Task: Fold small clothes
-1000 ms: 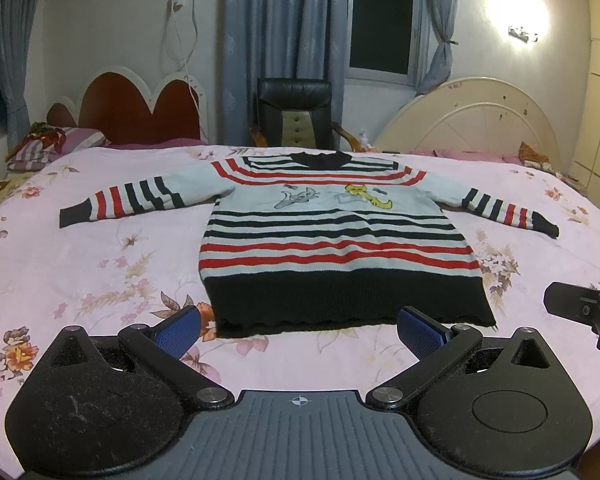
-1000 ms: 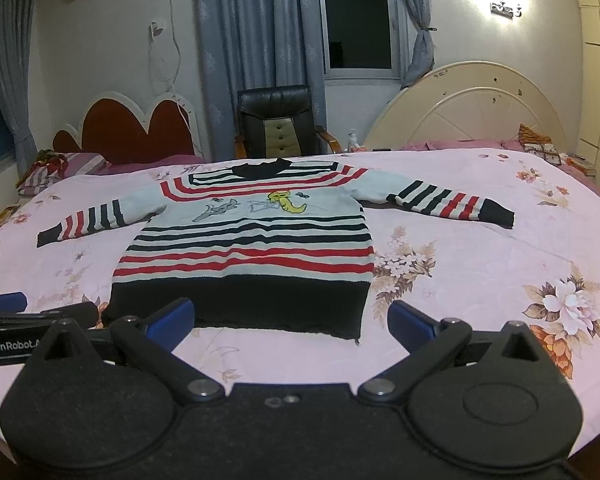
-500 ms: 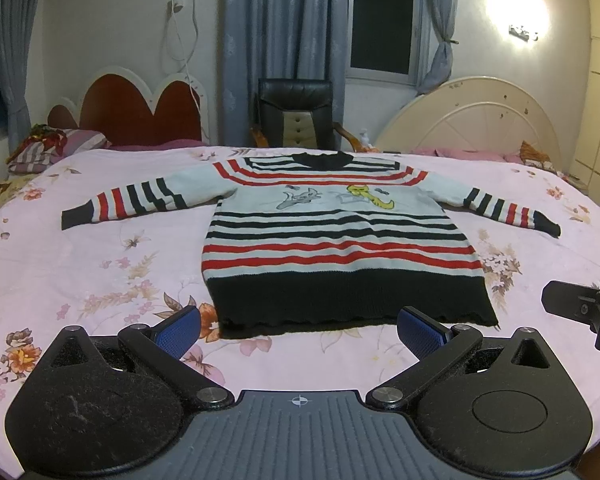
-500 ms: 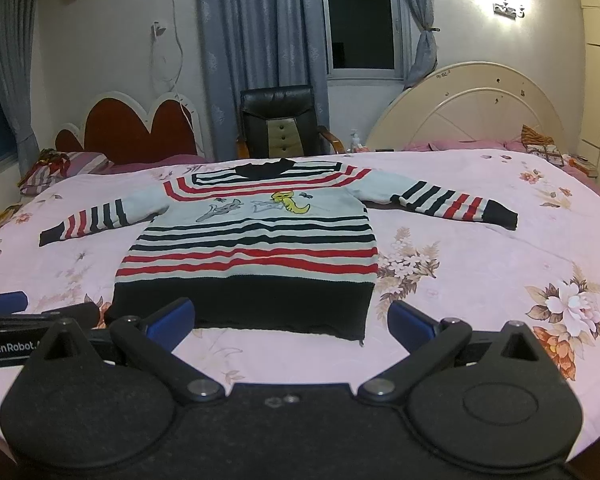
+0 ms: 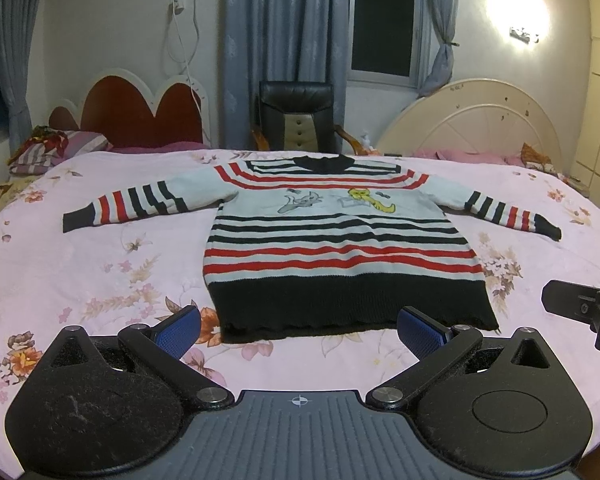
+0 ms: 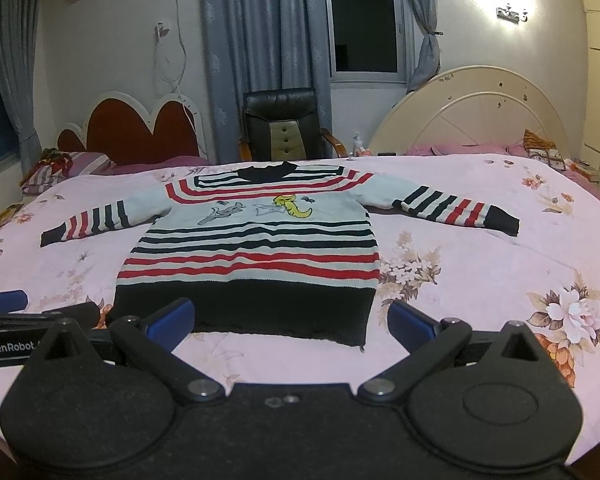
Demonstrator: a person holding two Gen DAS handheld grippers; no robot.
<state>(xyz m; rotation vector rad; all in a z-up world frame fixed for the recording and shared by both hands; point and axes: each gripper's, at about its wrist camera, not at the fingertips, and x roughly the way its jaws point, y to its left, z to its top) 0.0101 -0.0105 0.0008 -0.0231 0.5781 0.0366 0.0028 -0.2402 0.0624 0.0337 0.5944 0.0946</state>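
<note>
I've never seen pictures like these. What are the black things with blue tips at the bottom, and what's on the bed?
Those are two claws a person holds, one in each hand. Each has a camera looking out between its fingers. One picture is from the left claw, the other from the right claw. Both are open and hold nothing. On the flowery pink bedspread a small striped sweater lies flat, sleeves spread out, waiting to be folded.

R tongs (image 5: 580,312) cut off by right edge in left wrist view, tips out of frame. L tongs (image 6: 4,300) cut by left edge in right wrist view. Chair (image 6: 282,126) bottom hidden behind bed (image 6: 500,264). Sweater (image 5: 340,240) cartoon print too small to id.
</note>
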